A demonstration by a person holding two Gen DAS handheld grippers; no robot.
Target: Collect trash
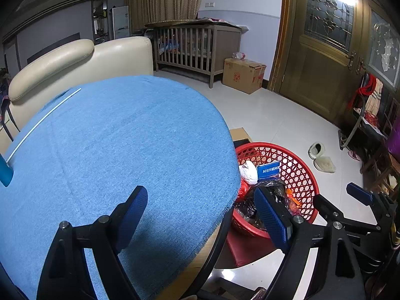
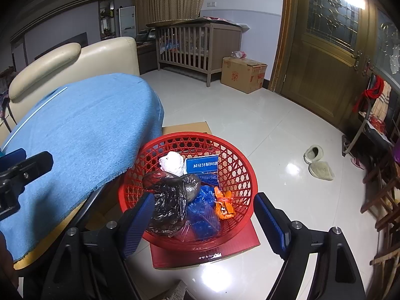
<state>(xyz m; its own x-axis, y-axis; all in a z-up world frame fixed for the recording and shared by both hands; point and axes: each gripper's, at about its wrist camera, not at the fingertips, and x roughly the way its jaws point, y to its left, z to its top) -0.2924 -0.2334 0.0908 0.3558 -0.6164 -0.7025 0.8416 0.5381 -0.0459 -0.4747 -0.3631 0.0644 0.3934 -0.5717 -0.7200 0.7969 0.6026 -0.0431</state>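
Observation:
A red mesh basket (image 2: 235, 172) stands on a red box on the floor beside the table; it also shows in the left wrist view (image 1: 297, 172). It holds a black plastic bag (image 2: 170, 200), a white crumpled wad (image 2: 172, 162), a blue printed packet (image 2: 202, 167), blue plastic (image 2: 202, 215) and an orange wrapper (image 2: 223, 206). My right gripper (image 2: 202, 217) is open and empty just above the basket's near side. My left gripper (image 1: 200, 210) is open and empty over the right edge of the blue tablecloth (image 1: 112, 145).
A white stick (image 1: 42, 120) lies at the cloth's far left. A cream sofa (image 1: 75, 62) stands behind the table. A crib (image 1: 190, 50), a cardboard box (image 1: 243, 75), slippers (image 2: 317, 162) and wooden doors (image 2: 325, 62) are beyond. Chairs (image 2: 382, 200) stand at right.

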